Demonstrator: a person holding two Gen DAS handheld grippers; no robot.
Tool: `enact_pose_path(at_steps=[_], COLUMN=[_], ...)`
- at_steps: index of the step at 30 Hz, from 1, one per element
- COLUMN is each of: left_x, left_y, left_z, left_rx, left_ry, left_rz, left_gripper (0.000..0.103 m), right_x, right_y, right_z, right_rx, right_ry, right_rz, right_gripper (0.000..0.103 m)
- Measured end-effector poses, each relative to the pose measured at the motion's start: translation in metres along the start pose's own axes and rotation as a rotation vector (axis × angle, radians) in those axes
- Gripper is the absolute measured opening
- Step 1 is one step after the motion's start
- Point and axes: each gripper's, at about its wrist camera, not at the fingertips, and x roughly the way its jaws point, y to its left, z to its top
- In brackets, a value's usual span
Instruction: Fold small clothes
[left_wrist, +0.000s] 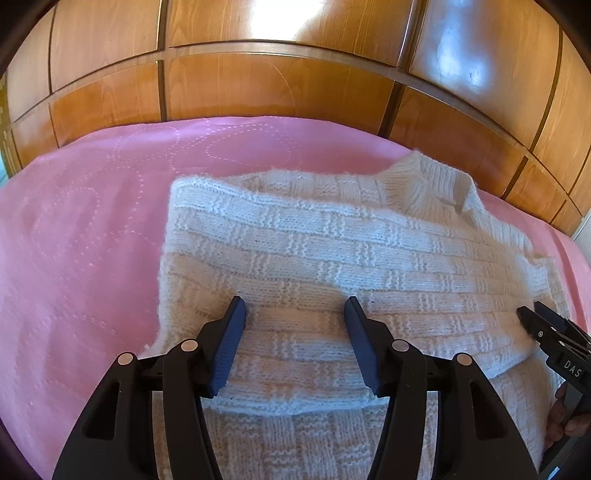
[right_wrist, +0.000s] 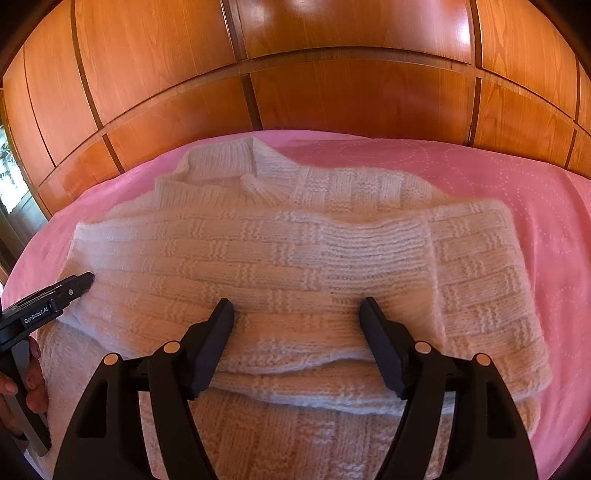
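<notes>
A cream knitted sweater (left_wrist: 332, 251) lies on the pink bedspread (left_wrist: 81, 240), partly folded, with its ribbed collar (left_wrist: 417, 177) at the far side and both sleeves laid across the body. My left gripper (left_wrist: 295, 306) is open and empty, just above the sweater's near fold. My right gripper (right_wrist: 297, 306) is open and empty over the folded sleeve layers of the sweater (right_wrist: 295, 251). The right gripper also shows at the right edge of the left wrist view (left_wrist: 532, 314). The left gripper shows at the left edge of the right wrist view (right_wrist: 85, 282), touching the sweater's edge.
A glossy wooden panelled wardrobe (left_wrist: 277, 81) stands right behind the bed. Pink bedspread (right_wrist: 535, 206) stretches to the right of the sweater and also to its left. A window shows at the far left (right_wrist: 11, 177).
</notes>
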Motion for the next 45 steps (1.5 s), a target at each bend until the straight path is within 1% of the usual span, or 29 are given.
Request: enact_pose_path(at_steps=[2, 4, 7, 10, 12, 16, 19, 21, 23, 24, 27, 31, 32, 33, 34, 36, 37, 38, 41, 42, 45], left_x=[0.000, 0.000, 0.000, -0.008, -0.023, -0.058, -0.084, -0.100, -0.111, -0.117, -0.132, -0.144, -0.146, -0.147, -0.147, -0.148, -0.148, -0.149, -0.153, -0.154, -0.157], left_y=[0.000, 0.000, 0.002, 0.007, 0.017, 0.041, 0.064, 0.084, 0.098, 0.105, 0.111, 0.106, 0.103, 0.103, 0.098, 0.092, 0.091, 0.089, 0.086, 0.086, 0.085], left_z=[0.000, -0.001, -0.001, -0.001, -0.004, -0.020, -0.036, -0.051, -0.066, -0.075, -0.099, -0.125, -0.130, -0.134, -0.137, -0.144, -0.146, -0.149, -0.155, -0.156, -0.163], left_rx=[0.000, -0.003, -0.015, -0.046, -0.089, -0.132, -0.159, -0.195, -0.226, -0.238, -0.240, -0.213, -0.208, -0.203, -0.194, -0.175, -0.170, -0.168, -0.182, -0.180, -0.169], left_ry=[-0.002, -0.004, 0.000, 0.000, -0.005, -0.024, -0.027, -0.015, 0.007, 0.015, 0.045, 0.085, 0.098, 0.108, 0.121, 0.128, 0.133, 0.140, 0.158, 0.163, 0.179], left_rz=[0.001, 0.010, 0.002, -0.015, -0.048, -0.079, -0.094, -0.123, -0.160, -0.190, -0.238, -0.274, -0.290, -0.301, -0.304, -0.302, -0.307, -0.312, -0.343, -0.344, -0.344], left_gripper=[0.055, 0.058, 0.059, 0.059, 0.059, 0.059, 0.059, 0.059, 0.059, 0.059, 0.059, 0.059, 0.058, 0.055, 0.052, 0.052, 0.048, 0.046, 0.046, 0.046, 0.046], right_x=[0.000, 0.000, 0.001, 0.002, 0.003, 0.000, -0.007, -0.014, -0.022, -0.028, -0.041, -0.069, -0.075, -0.083, -0.090, -0.105, -0.113, -0.118, -0.139, -0.145, -0.160], right_y=[0.000, 0.000, 0.000, 0.000, 0.000, 0.001, 0.005, 0.004, 0.003, 0.001, -0.006, -0.026, -0.030, -0.038, -0.044, -0.056, -0.060, -0.063, -0.068, -0.071, -0.075], right_z=[0.000, 0.000, 0.000, 0.000, 0.000, 0.000, -0.001, -0.005, -0.009, -0.014, -0.027, -0.052, -0.057, -0.065, -0.072, -0.091, -0.099, -0.106, -0.129, -0.138, -0.155], right_rx=[0.000, -0.001, 0.002, 0.002, 0.002, -0.009, -0.027, -0.026, -0.022, -0.024, -0.036, -0.034, -0.028, -0.015, -0.004, 0.013, 0.021, 0.027, 0.033, 0.045, 0.073], right_ry=[0.000, 0.000, 0.000, -0.001, -0.001, 0.001, 0.011, 0.021, 0.031, 0.046, 0.071, 0.087, 0.090, 0.095, 0.101, 0.116, 0.121, 0.124, 0.143, 0.161, 0.175], right_rz=[0.000, -0.001, 0.004, 0.005, 0.007, -0.005, -0.008, 0.001, 0.019, 0.031, 0.037, 0.023, 0.018, 0.014, 0.013, 0.021, 0.031, 0.042, 0.070, 0.084, 0.115], right_gripper=[0.071, 0.071, 0.072, 0.073, 0.073, 0.074, 0.080, 0.084, 0.085, 0.087, 0.087, 0.087, 0.087, 0.087, 0.087, 0.087, 0.087, 0.087, 0.087, 0.087, 0.087])
